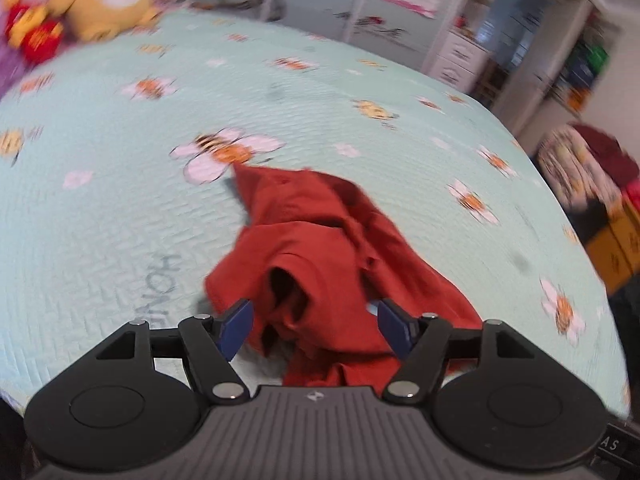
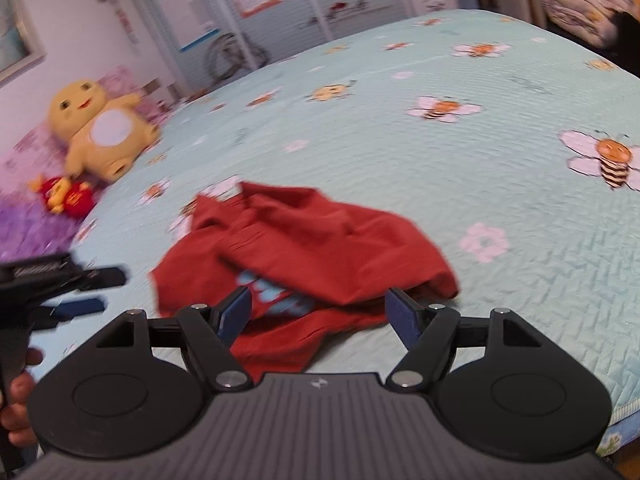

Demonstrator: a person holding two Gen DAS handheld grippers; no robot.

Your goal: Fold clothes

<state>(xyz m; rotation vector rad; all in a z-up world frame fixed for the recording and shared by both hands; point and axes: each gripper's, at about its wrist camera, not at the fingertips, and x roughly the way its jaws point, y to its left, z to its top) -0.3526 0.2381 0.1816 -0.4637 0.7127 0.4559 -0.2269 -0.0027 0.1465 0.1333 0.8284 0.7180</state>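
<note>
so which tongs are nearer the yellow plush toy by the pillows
Left. In the right wrist view, the left tongs sit on the yellow plush toy's side of the crumpled red garment. The right tongs hover open over the garment's near edge, farther from the toy.

Left gripper [image 1: 316, 328]: matte black body, ribbed grey top plate bearing a small white diamond logo. Two round black discs flank the plate. Angular black linkage arms, silver screw heads at each pivot. Fingers [image 1: 237, 327] carry flat dark-blue pads.

Right gripper [image 2: 318, 318]: same build, same ribbing, logo, silver screws, blue-padded fingers [image 2: 235, 316].

Hand [image 2: 18, 404] bare, on a black handle; no sleeve visible.
</note>
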